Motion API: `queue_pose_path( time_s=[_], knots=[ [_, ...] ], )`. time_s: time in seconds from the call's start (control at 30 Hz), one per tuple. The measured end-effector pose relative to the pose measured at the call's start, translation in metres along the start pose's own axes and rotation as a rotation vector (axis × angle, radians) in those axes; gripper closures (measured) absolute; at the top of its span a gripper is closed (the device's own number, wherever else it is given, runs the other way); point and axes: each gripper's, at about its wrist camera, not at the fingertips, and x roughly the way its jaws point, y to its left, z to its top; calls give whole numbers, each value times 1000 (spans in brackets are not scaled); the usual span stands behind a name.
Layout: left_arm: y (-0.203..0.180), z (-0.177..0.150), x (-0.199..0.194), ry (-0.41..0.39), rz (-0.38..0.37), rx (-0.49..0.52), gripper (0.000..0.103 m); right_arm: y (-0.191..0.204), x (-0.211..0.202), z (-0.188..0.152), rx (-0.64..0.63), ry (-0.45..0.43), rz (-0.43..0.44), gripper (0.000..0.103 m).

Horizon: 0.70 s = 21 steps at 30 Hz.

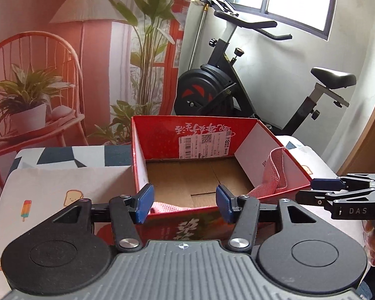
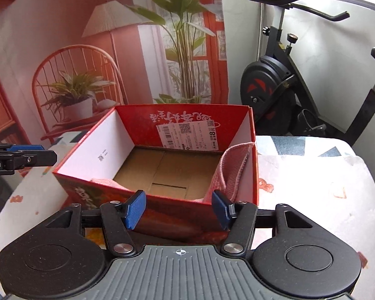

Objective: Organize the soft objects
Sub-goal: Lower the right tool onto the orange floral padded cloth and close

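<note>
A red cardboard box point(image 1: 212, 135) stands open on a table covered with a white cartoon-print cloth point(image 1: 50, 190). A pink knitted cloth point(image 1: 275, 175) lies inside the box, draped up against its right wall and along its near wall, with the brown cardboard floor bare in the middle. The left gripper point(image 1: 185, 203) hangs just before the near rim of the box, its blue pads parted about halfway with nothing between them. The right gripper point(image 2: 178, 210) sits at the near right corner of the box, likewise half open and holding nothing; the pink cloth lies just beyond its right pad. An exercise bike point(image 1: 237, 87) stands beyond the table on the right, before a printed backdrop point(image 1: 62, 50).
</note>
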Motion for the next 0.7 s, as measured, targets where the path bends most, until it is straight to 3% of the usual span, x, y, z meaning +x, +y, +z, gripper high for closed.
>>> queue_pose_path(
  time_s=[0.17,0.33,0.7],
  knots=[
    [22,-35,-10,48,6,-64,46,15,-8,-34,52,26,48,48],
    [37,-69,2,126,6,-138,46,26,2,-69,133,113,84,48],
    [49,-107,20,187,-21,-260,46,41,15,-101,165,220,108,48]
  ],
)
